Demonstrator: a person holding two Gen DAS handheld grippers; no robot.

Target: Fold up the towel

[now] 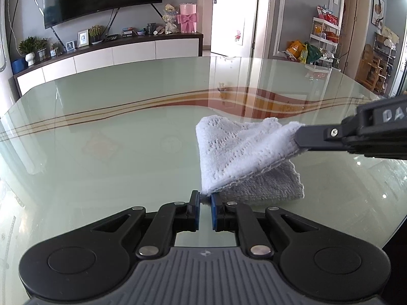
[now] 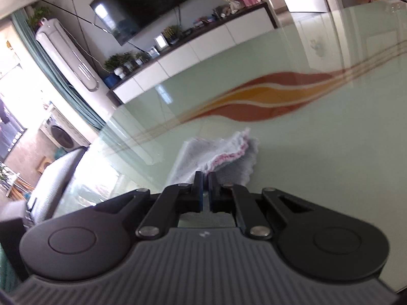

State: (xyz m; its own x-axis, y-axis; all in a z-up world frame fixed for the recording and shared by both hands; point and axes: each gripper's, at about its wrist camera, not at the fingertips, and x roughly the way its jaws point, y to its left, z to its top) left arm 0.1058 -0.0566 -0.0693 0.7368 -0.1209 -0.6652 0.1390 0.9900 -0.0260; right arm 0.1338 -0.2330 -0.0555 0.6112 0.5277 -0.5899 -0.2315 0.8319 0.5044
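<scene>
A small pale blue towel lies partly folded on the glass table. My left gripper pinches its near corner between blue pads. My right gripper enters from the right, shut on the opposite corner, and holds that corner lifted above the table. In the right wrist view the towel shows a pink scalloped edge, and my right gripper is shut on a corner of it.
The table has a red and orange wave pattern across its middle. Its far edge faces a white TV cabinet. The table's right edge curves near my right gripper.
</scene>
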